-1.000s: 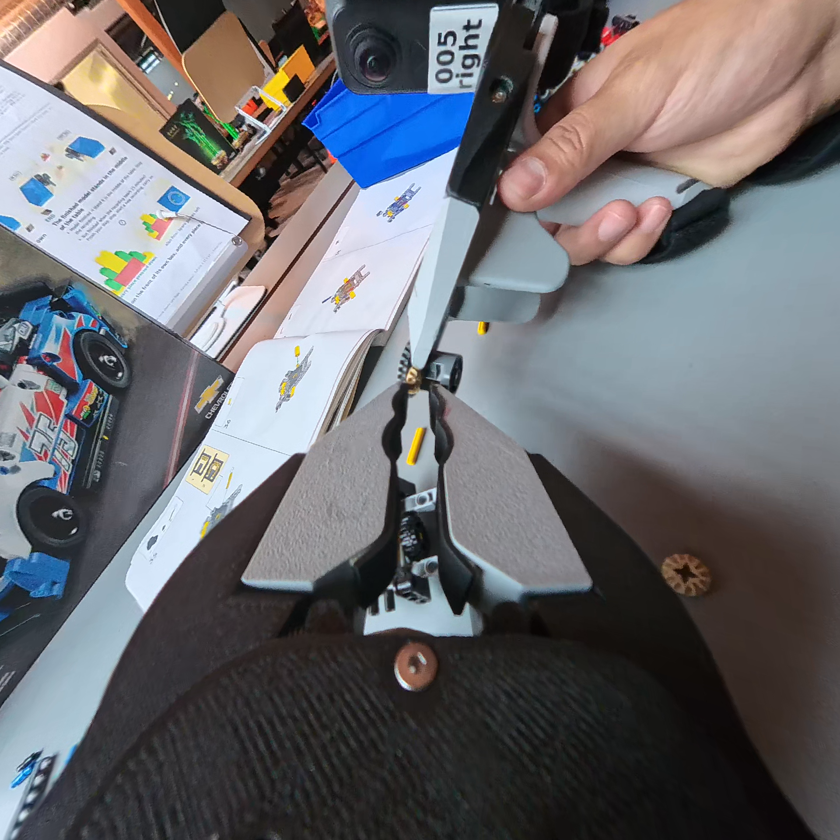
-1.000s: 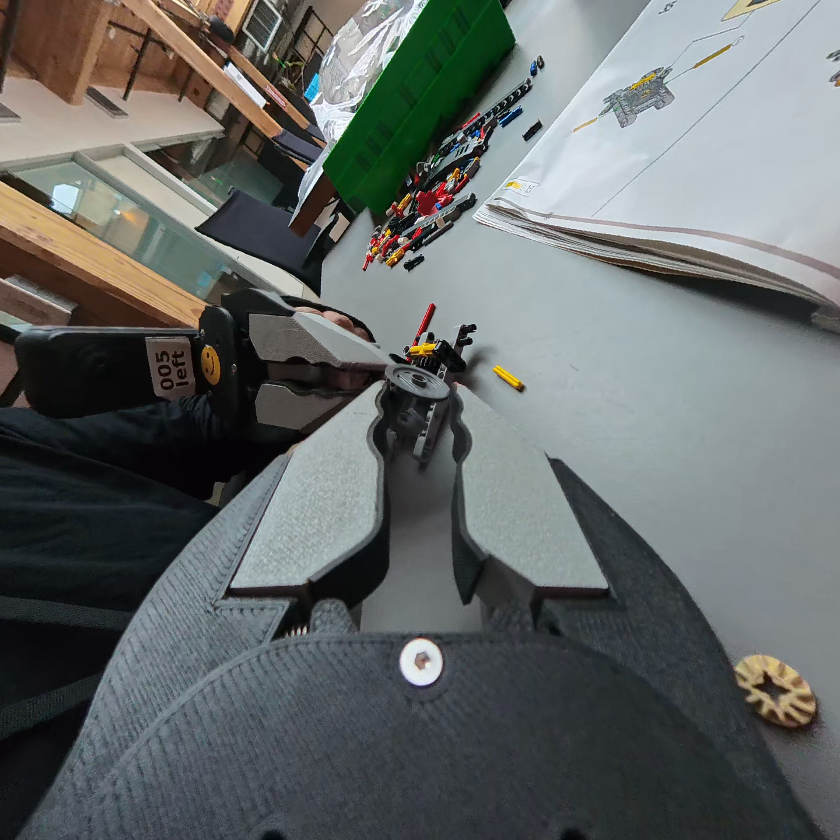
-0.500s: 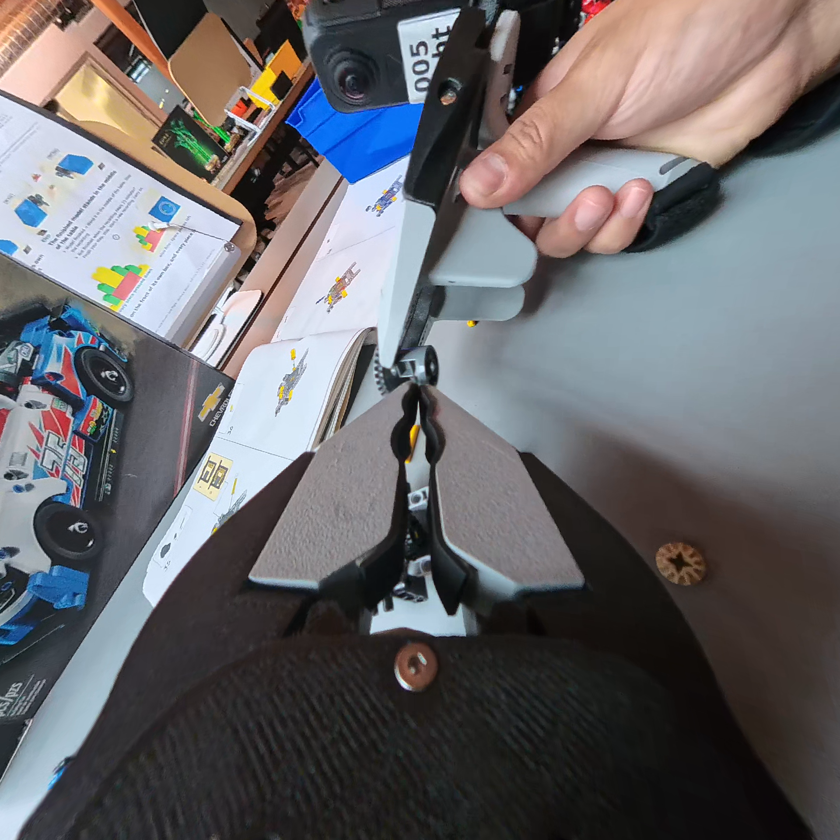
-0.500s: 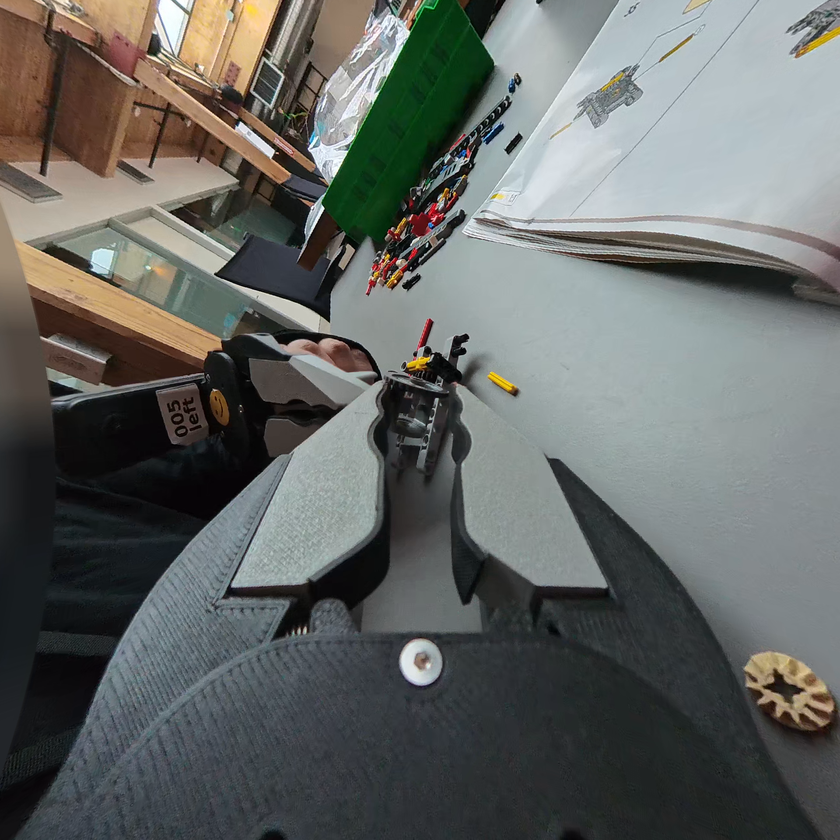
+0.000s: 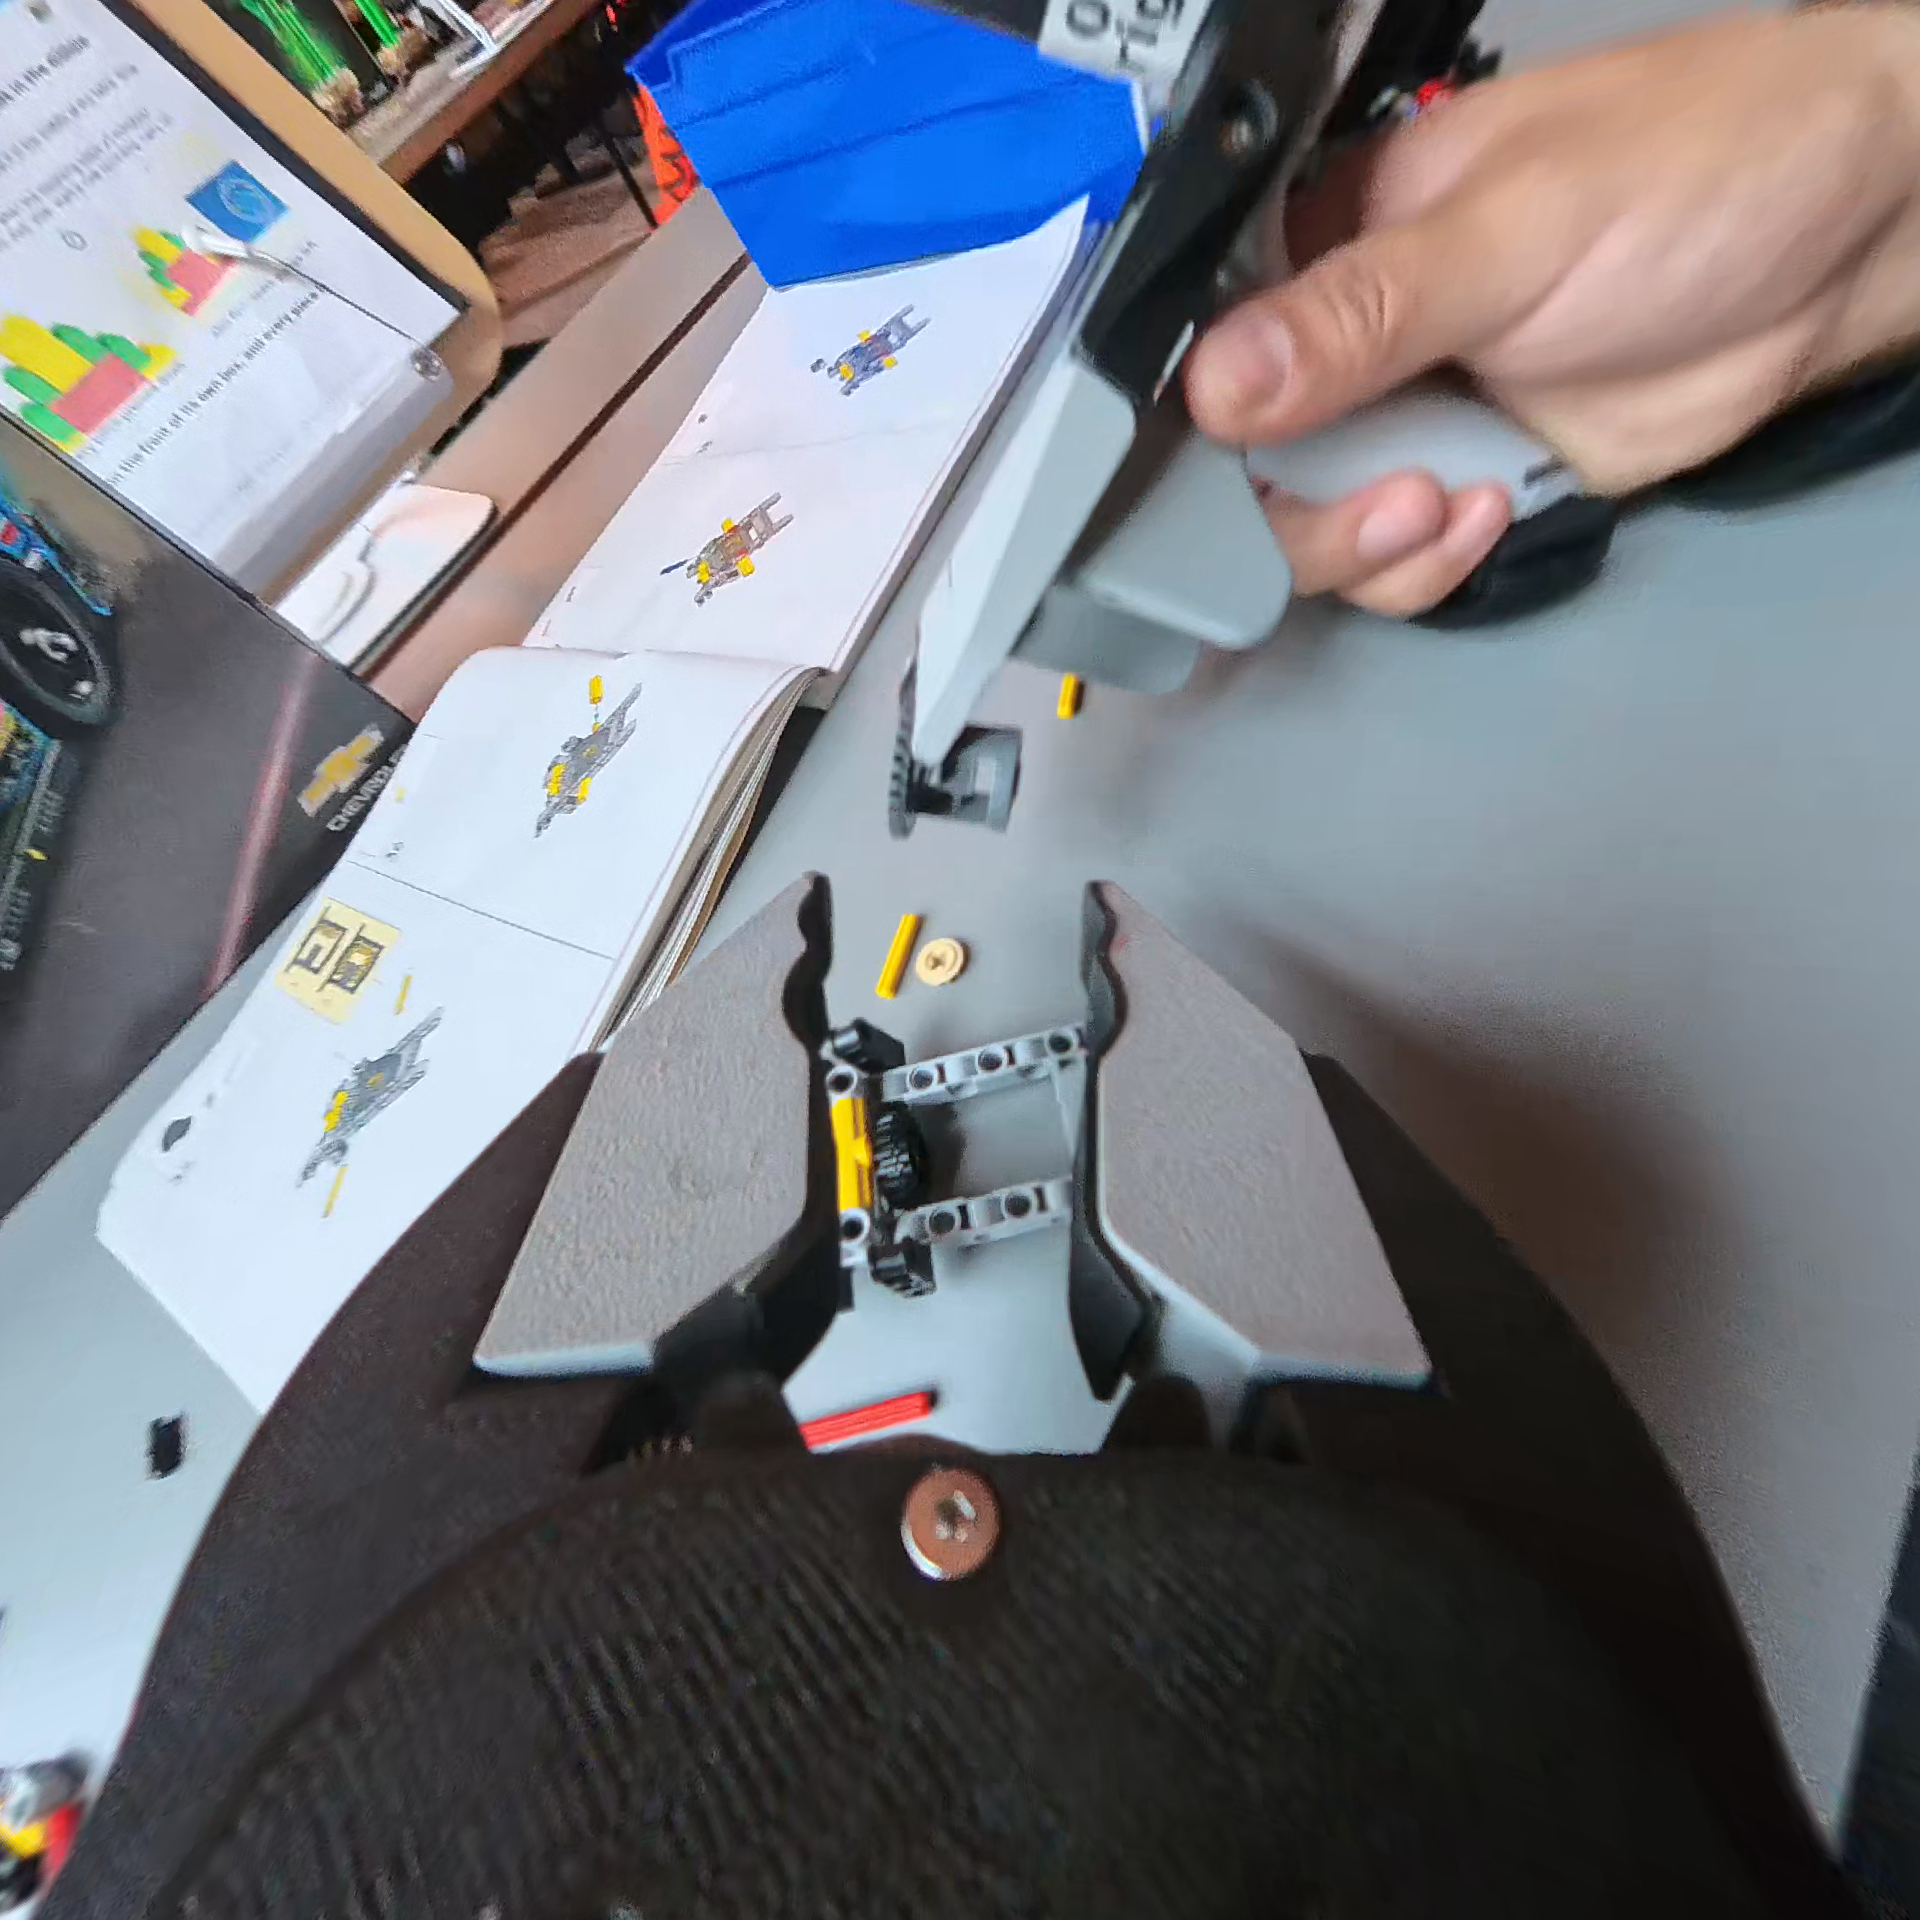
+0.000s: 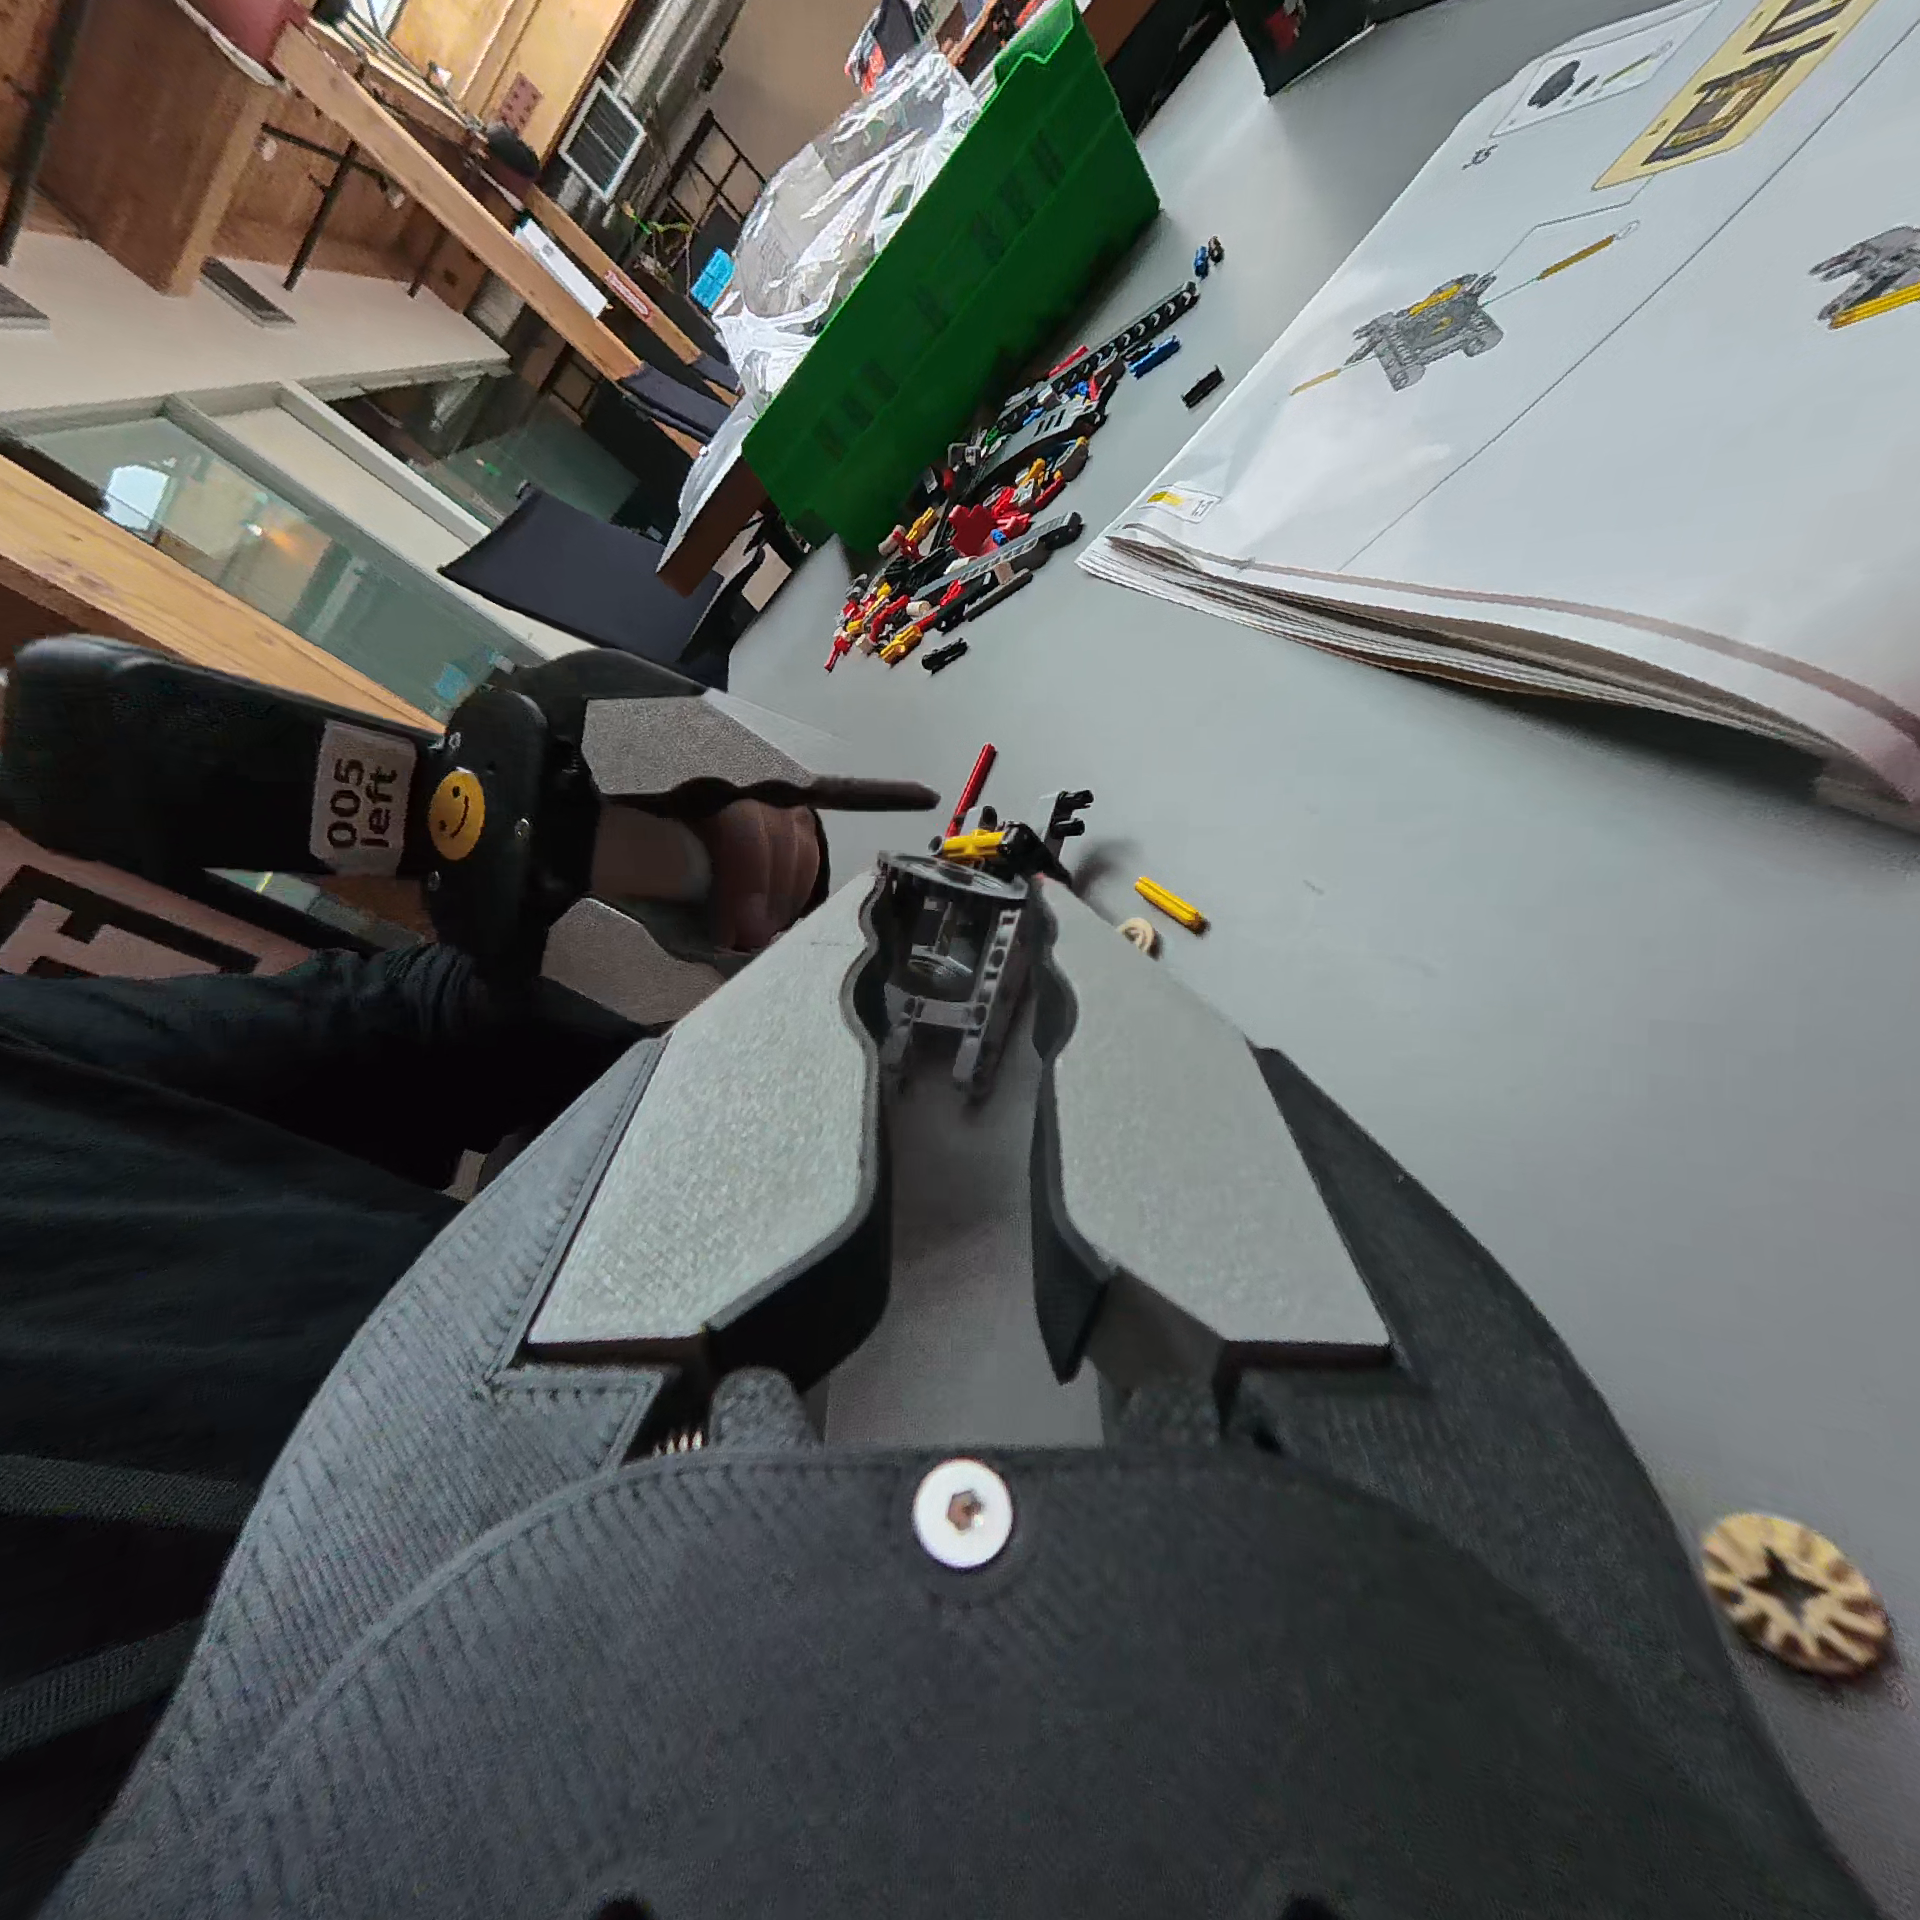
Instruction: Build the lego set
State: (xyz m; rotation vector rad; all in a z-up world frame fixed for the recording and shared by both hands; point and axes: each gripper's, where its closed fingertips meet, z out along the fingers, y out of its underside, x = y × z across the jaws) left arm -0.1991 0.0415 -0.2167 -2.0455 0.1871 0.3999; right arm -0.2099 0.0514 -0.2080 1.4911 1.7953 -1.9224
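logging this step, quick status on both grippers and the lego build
Left gripper open around grey frame assembly on table. Right gripper shut on grey gear housing. Yellow axle, tan bush loose ahead.

frame (image 5: 977, 1132) between left tongs (image 5: 954, 914) | booklet (image 5: 582, 831) left | axle (image 5: 897, 956), bush (image 5: 940, 961) just ahead, side by side

Red axle (image 5: 868, 1416) half hidden under the left tongs' housing, loose parts pile (image 6: 987, 530) beside the green bin (image 6: 956, 301) too small to tell apart, box (image 5: 125, 727) cut off by the left edge, hand (image 5: 1579, 281) motion-blurred
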